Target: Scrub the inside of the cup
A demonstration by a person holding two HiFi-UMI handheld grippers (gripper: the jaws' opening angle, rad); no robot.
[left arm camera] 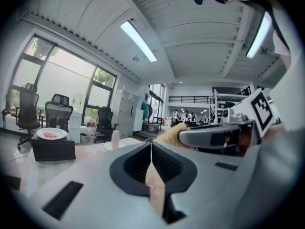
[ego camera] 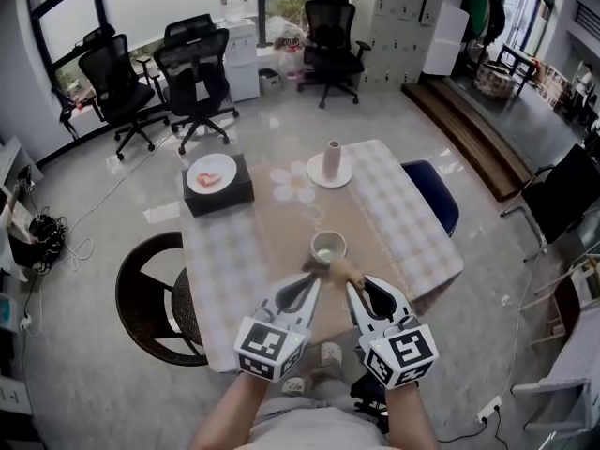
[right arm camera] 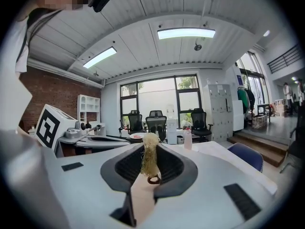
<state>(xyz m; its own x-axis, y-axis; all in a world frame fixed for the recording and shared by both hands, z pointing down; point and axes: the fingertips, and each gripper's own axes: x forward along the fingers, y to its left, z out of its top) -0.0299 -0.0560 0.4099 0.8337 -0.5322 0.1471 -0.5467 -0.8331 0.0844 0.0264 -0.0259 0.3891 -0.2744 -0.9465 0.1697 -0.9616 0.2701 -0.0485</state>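
Left tongs (ego camera: 313,281) are pressed fully together with nothing between them, their tips just short of the small pale round cup (ego camera: 328,247) on its near side. Right tongs (ego camera: 352,285) are clamped on a tan fibrous scrubber (ego camera: 343,270). It sticks out past their tips and ends just beside the cup's near right rim, and a small dark loop at its base sits between the jaws. The cup stands upright, mouth open, on the cloth-covered desk (ego camera: 417,237). It looks empty, though its bottom is too small to read. Well beyond the cup stands a tall pale vase (ego camera: 332,157) on a round white plate (ego camera: 319,178). Beyond the cup to the left is a black box (ego camera: 220,201).

By my reading, scrubbing has not begun: the scrubber is outside the cup and nothing holds the cup. To do this step well, the left tongs should part and take the cup's wall or rim on its left side first. A light cup would likely skid or tip under a sideways rub. The right tongs point nearly level, so they should tilt tip-down over the cup's mouth to get the scrubber inside. The fibre tuft looks soft and springy, so press it against the inner wall, sweep all the way round, then work the bottom. The right tongs seem to hold the scrubber only near its base, so hard pushing could pull it loose.
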